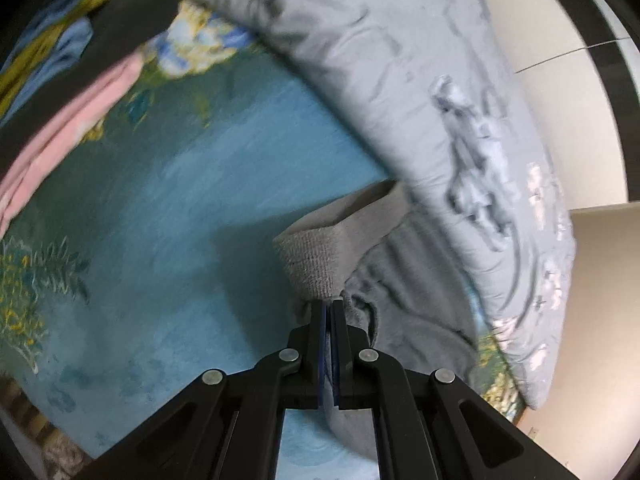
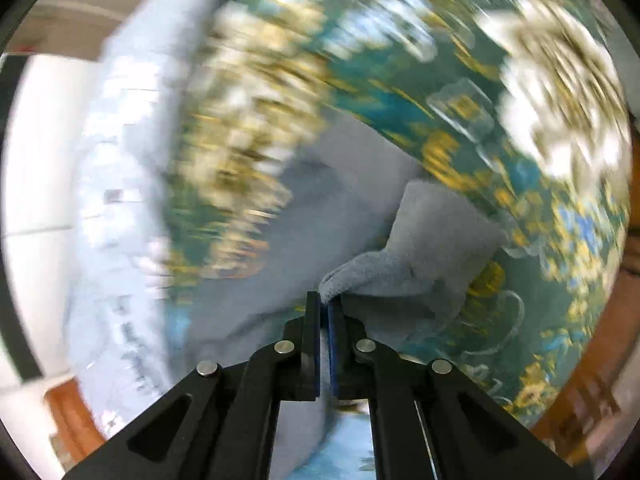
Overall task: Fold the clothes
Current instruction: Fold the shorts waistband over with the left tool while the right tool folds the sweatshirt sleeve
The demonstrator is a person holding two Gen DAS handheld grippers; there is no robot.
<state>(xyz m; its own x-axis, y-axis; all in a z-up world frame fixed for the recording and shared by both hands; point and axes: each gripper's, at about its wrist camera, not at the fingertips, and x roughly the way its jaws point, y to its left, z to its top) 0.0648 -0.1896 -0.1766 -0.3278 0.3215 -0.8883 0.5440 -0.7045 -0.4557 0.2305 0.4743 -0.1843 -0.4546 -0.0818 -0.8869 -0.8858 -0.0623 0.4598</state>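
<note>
A blue-green bedspread (image 1: 168,208) with yellow and white flowers fills the background, so we are working on a bed, with a pale grey quilt (image 1: 420,92) bunched along one side. Our left tool (image 1: 328,308) is clenched on the ribbed band (image 1: 312,264) of a grey fleece garment (image 1: 408,292), which hangs from it above the bedspread. Our right tool (image 2: 324,300) is likewise clamped on a corner of the grey fleece garment (image 2: 424,248).

We judge the step in hand to be lifting the garment and spreading it out before a fold. To do it well, we should keep both grips firm, draw the tools apart until the cloth between them is taut, and lay it down flat on bare bedspread, away from the quilt.

The left view alone shows a stack of folded pink (image 1: 68,120) and dark clothes (image 1: 132,16) at the far edge. The right view is heavily blurred, yet it alone shows wooden flooring (image 2: 592,392) beyond the bed.
</note>
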